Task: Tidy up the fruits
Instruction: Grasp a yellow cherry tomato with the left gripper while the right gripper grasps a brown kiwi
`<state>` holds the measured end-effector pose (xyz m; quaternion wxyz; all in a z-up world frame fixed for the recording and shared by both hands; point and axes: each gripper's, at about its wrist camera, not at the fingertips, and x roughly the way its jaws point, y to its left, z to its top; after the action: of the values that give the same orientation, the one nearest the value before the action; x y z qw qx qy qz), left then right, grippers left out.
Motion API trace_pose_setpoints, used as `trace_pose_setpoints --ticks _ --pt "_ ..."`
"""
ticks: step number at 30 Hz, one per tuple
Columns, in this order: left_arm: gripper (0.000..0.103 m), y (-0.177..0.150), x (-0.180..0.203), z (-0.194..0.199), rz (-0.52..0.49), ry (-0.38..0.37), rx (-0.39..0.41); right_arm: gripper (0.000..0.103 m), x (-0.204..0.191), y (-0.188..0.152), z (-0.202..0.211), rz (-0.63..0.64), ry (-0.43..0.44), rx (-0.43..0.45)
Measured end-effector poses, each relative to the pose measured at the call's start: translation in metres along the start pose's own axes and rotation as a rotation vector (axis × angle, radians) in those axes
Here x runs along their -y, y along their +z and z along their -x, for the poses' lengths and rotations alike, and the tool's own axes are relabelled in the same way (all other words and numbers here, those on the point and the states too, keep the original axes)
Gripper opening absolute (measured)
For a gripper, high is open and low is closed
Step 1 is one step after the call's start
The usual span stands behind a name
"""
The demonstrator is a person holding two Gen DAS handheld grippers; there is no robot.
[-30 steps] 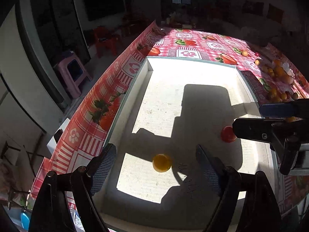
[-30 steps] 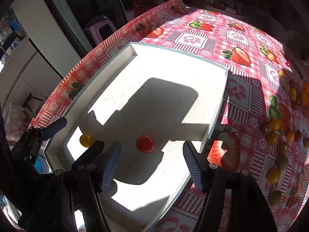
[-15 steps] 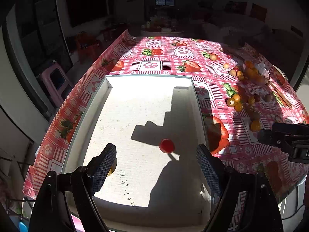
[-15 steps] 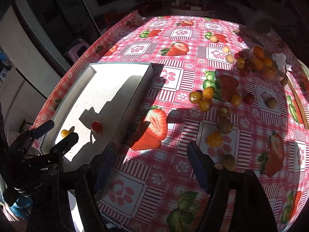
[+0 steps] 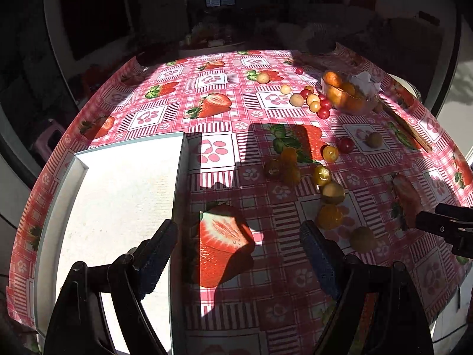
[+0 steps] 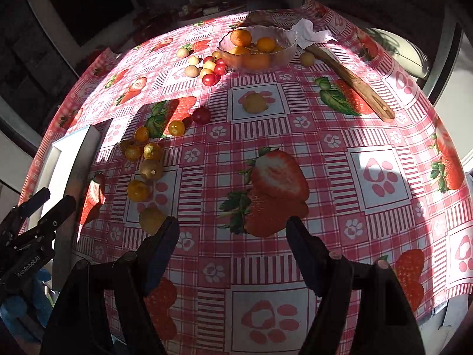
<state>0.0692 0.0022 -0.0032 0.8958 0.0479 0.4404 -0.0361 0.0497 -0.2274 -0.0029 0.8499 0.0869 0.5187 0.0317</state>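
Most fruit (image 6: 139, 190) lies loose on the tablecloth (image 6: 295, 136); the white tray (image 5: 118, 195) seems empty where visible. Left gripper (image 5: 239, 244) and right gripper (image 6: 232, 244) gape, holding nothing.

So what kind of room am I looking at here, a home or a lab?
Most likely a home dining or living room: a table under a red checked strawberry-print tablecloth, a clear glass bowl of oranges, and a long wooden spatula.

tray (image 5: 118, 195) left, loose fruits (image 5: 322, 176) right
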Motion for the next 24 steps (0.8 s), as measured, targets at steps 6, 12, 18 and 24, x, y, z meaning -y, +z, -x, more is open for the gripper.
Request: trace_pose_setpoints --ticks 6,12,18,24 --pt "0.085 -0.005 0.018 -0.014 -0.019 -0.031 -0.031 0.078 0.013 -0.003 -0.006 0.009 0.002 -0.003" --pt "0.085 -0.001 0.032 -0.018 -0.058 -0.077 -0.032 0.078 -0.011 -0.015 -0.008 0.133 0.08 0.01" --pt "0.085 0.0 0.049 -0.02 -0.126 -0.116 -0.029 0.078 -0.025 -0.031 -0.01 0.2 0.104 0.011" --pt "0.067 -0.002 0.06 -0.038 -0.145 -0.12 -0.075 0.078 -0.031 -0.04 -0.009 0.227 0.127 0.022"
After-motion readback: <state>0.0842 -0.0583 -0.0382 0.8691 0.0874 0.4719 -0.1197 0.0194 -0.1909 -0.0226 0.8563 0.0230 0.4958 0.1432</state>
